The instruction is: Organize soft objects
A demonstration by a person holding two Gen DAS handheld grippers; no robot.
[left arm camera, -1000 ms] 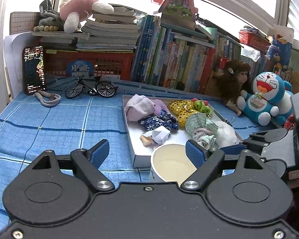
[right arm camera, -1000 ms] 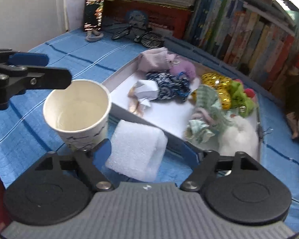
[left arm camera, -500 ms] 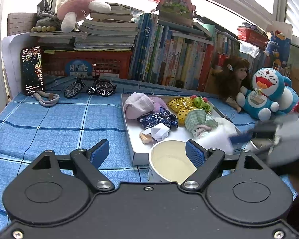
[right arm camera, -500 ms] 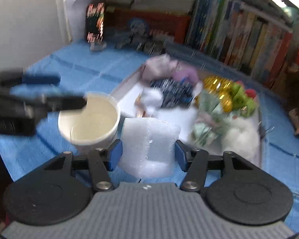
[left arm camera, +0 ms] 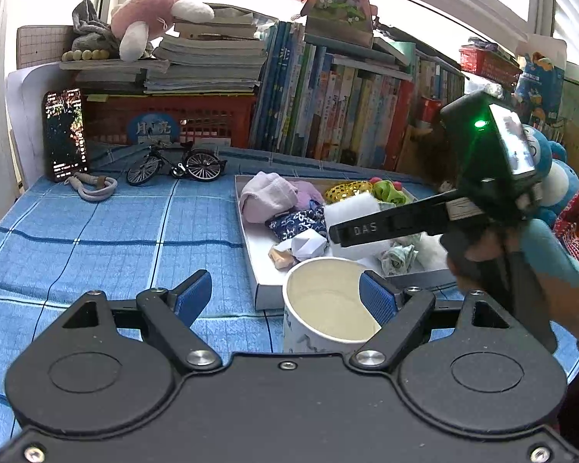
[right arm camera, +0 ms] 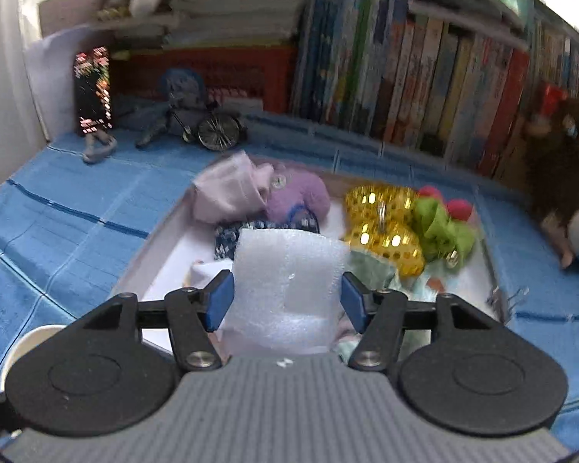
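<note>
My right gripper (right arm camera: 287,299) is shut on a white foam pad (right arm camera: 289,285) and holds it above the near part of the white tray (right arm camera: 162,231). The pad also shows in the left wrist view (left arm camera: 353,210), with the right gripper (left arm camera: 370,227) over the tray (left arm camera: 262,293). The tray holds several soft things: a pink cloth (right arm camera: 227,189), a purple plush (right arm camera: 301,200), a gold sequin bow (right arm camera: 382,223) and a green bow (right arm camera: 439,227). My left gripper (left arm camera: 285,301) is open, low over the blue cloth, with a paper cup (left arm camera: 328,308) against its right finger.
A toy bicycle (left arm camera: 175,168), a phone (left arm camera: 65,133) and a cord loop (left arm camera: 92,187) lie at the back left. Books and a red basket (left arm camera: 166,119) line the back. A doll (right arm camera: 559,154) and a blue plush (left arm camera: 555,177) sit at the right.
My right gripper closed on the foam pad, lifted it off the cloth and carried it forward over the tray. The left gripper stayed put.
</note>
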